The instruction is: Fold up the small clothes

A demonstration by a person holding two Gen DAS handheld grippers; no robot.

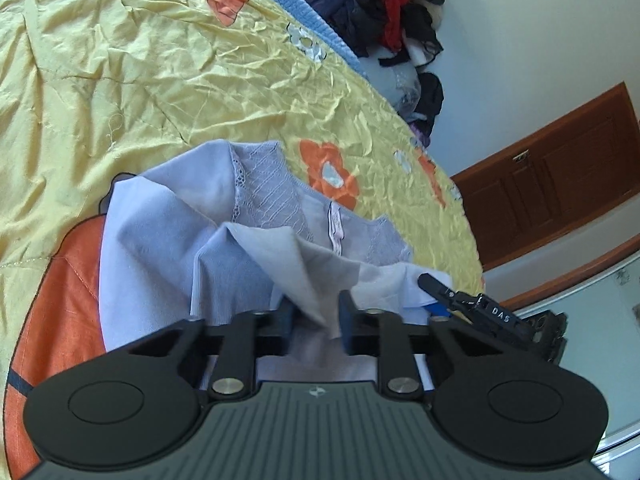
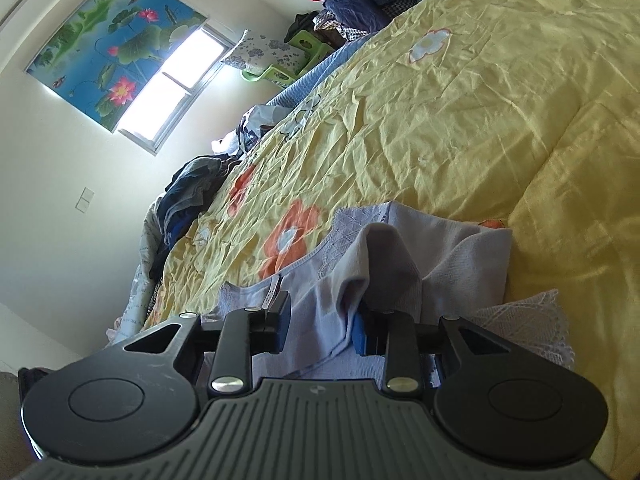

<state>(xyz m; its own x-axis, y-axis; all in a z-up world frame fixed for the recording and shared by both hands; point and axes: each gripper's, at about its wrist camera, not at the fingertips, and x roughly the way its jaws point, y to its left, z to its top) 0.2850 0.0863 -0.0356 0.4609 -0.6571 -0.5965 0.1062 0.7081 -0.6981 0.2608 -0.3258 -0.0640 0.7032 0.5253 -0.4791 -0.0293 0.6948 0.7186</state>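
Both grippers work the lavender garment (image 1: 160, 248) spread on the yellow quilt (image 1: 120, 80): left gripper (image 1: 316, 318) and right gripper (image 2: 322, 326) each straddle a raised fold, jaws seemingly parted, likely gathering cloth to double it over.

Yellow floral quilt (image 1: 160, 80), wooden door (image 1: 560, 176) — lotus poster (image 2: 108, 44)

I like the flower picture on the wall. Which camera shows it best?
The right wrist view. The lotus picture shows whole there, above the bright window. The left wrist view faces the other way, toward the door, and shows none of the picture.
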